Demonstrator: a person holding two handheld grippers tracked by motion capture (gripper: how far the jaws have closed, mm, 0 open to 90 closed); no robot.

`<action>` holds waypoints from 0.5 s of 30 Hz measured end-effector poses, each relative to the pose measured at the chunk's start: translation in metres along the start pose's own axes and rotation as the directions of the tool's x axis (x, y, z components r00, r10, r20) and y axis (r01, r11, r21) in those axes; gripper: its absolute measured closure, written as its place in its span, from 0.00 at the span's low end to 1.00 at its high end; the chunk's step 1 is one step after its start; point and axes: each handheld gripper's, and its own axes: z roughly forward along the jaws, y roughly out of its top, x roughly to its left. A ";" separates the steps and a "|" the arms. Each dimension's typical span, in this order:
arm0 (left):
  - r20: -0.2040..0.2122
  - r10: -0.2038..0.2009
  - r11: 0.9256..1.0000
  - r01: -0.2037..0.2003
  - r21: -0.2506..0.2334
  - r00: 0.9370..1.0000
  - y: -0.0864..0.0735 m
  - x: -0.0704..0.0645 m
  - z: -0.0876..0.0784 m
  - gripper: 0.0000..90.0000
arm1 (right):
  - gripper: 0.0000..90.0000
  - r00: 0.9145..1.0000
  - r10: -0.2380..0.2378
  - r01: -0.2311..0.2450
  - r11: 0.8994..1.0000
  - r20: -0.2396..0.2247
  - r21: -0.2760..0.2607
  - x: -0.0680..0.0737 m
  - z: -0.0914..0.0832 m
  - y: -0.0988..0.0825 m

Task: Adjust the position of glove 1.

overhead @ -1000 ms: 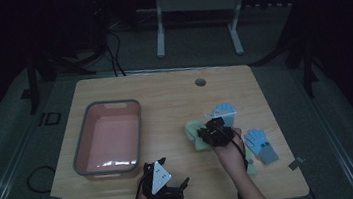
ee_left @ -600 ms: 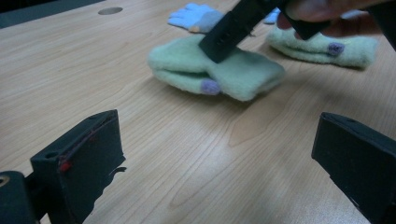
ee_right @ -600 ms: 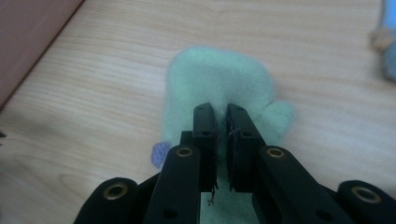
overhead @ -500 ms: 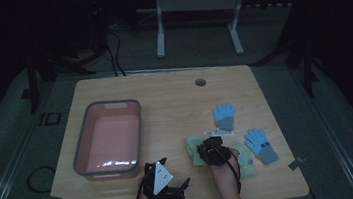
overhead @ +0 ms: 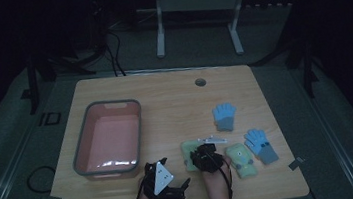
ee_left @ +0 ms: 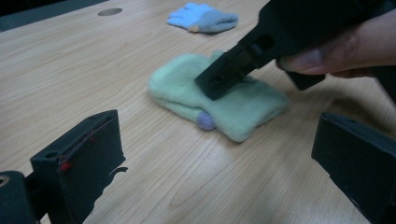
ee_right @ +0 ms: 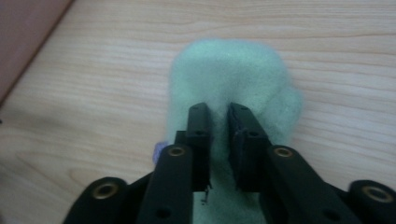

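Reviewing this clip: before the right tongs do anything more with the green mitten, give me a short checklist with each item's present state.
1. Right tongs over the green mitten, tips on the fabric: ok.
2. Firm pinch on the fabric: cannot tell; the jaws have just been opening and stand narrowly apart, with a ridge of fabric between them.
3. Mitten lies flat on the table, apart from the blue glove: ok.
4. Left tongs open, holding nothing, short of the mitten: ok.
5. Pink bin open on top and nothing seen in it: ok.
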 end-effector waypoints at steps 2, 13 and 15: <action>0.002 -0.001 1.000 0.001 -0.001 1.000 0.000 0.000 0.000 0.02 | 0.80 1.000 0.001 -0.001 1.000 -0.016 0.002 0.000 0.000 0.001; 0.005 0.000 1.000 0.000 0.004 1.000 0.000 0.000 0.001 0.02 | 0.73 0.990 -0.122 0.124 0.992 -0.072 0.018 -0.006 -0.016 0.014; 0.005 -0.002 1.000 0.002 0.003 1.000 0.000 0.000 0.001 0.02 | 0.72 0.988 -0.132 0.133 0.991 -0.080 0.014 -0.010 -0.020 0.014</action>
